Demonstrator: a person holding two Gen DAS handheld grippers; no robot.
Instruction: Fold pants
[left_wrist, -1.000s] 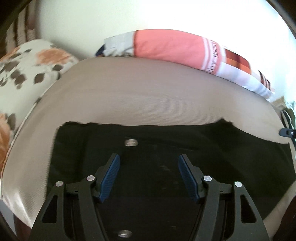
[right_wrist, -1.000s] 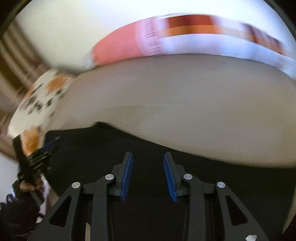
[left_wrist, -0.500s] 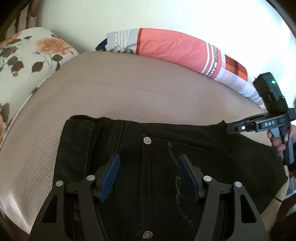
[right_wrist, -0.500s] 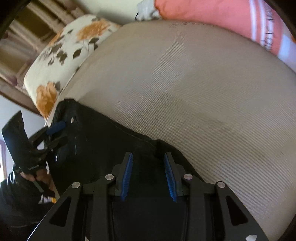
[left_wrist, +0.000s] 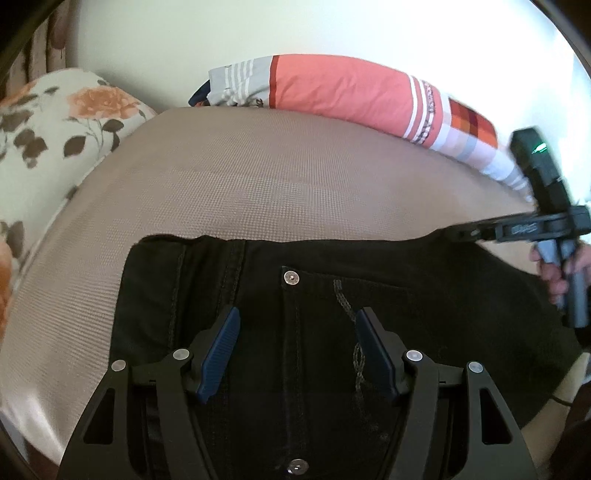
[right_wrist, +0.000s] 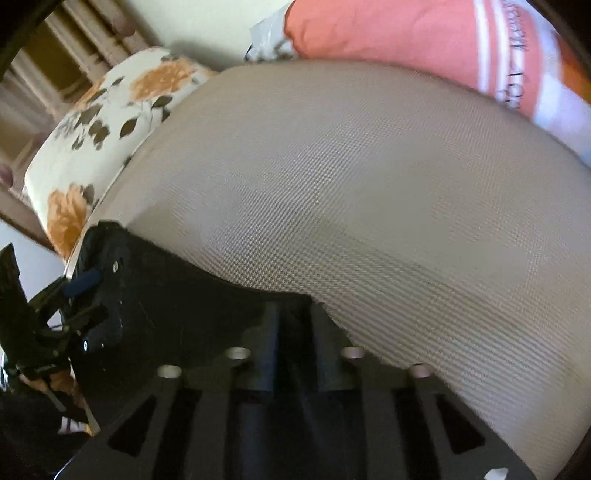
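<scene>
Black pants (left_wrist: 424, 295) of heavy denim are spread flat on the near part of a bed (left_wrist: 295, 184), the waist end toward the left. Thick double seams, a chain-stitched pocket edge and round metal rivets (left_wrist: 291, 277) are seen on the cloth. The bed is covered by a beige sheet with a fine woven grid texture.

The left gripper (left_wrist: 297, 350) is held above the pants with its ribbed blue pads (left_wrist: 221, 354) spread wide apart, nothing caught between them. The right gripper (right_wrist: 293, 325) is seen at the far edge of the pants; its fingers are drawn close together with dark cloth between them, but the picture is blurred and dark there, so it cannot be told whether the cloth is pinched. From the left wrist view the same tool is seen at the right, its tip meeting the upper hem of the pants, its grey handle wrapped by a bare hand (left_wrist: 561, 273).

A long pillow (left_wrist: 351, 92) in coral, grey stripes and orange checks is laid along the far side against a pale wall (left_wrist: 295, 26). A cream cushion (left_wrist: 44, 140) printed with orange roses and brown leaves is set at the left corner, beside wooden slats (right_wrist: 55, 62).
</scene>
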